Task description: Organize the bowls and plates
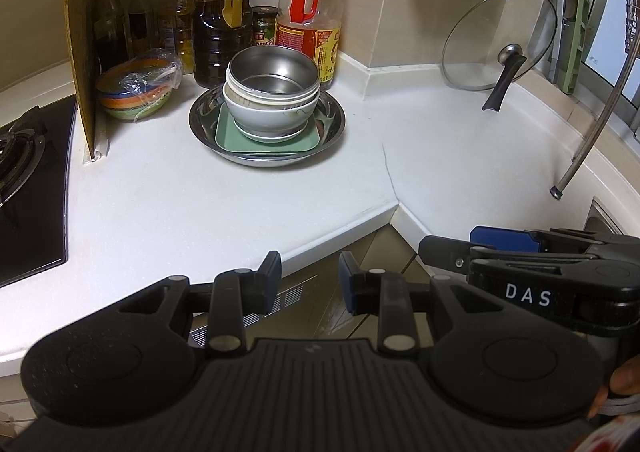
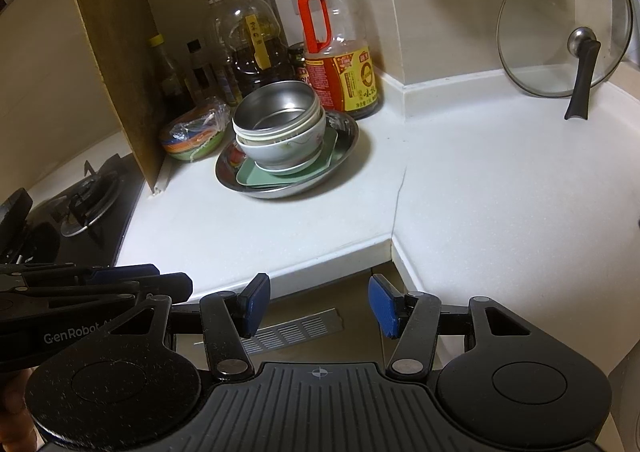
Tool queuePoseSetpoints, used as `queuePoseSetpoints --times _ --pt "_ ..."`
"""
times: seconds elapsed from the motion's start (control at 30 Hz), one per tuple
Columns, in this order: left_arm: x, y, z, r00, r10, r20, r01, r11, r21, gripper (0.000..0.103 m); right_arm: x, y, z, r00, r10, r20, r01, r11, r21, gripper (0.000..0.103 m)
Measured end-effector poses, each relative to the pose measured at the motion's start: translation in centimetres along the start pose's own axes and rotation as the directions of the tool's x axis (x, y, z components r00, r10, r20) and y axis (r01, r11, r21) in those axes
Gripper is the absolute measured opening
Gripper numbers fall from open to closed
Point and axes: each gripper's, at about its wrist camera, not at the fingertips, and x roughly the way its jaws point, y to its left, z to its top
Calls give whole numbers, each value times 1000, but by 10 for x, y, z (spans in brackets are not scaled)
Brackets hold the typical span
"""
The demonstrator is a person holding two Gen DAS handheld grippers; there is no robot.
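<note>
One stack of dishes stands at the back of the white counter. A wide steel dish carries a green square plate. On that plate sits a small white plate under nested white bowls, and a steel bowl tops the pile. The right wrist view shows the same steel bowl, white bowls, green plate and steel dish. My left gripper hangs open and empty off the counter's front edge. My right gripper hangs beside it, open wider and empty.
Coloured bowls wrapped in plastic sit left of the stack beside an upright wooden board. Oil and sauce bottles line the wall behind. A gas hob lies at the left. A glass lid leans at the right.
</note>
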Motion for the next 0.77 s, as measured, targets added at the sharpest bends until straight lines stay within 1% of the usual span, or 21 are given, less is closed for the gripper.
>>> queuePoseSetpoints --times 0.77 --pt "-7 -16 -7 998 57 26 -56 998 -42 27 -8 -13 -3 999 45 6 -45 998 -39 55"
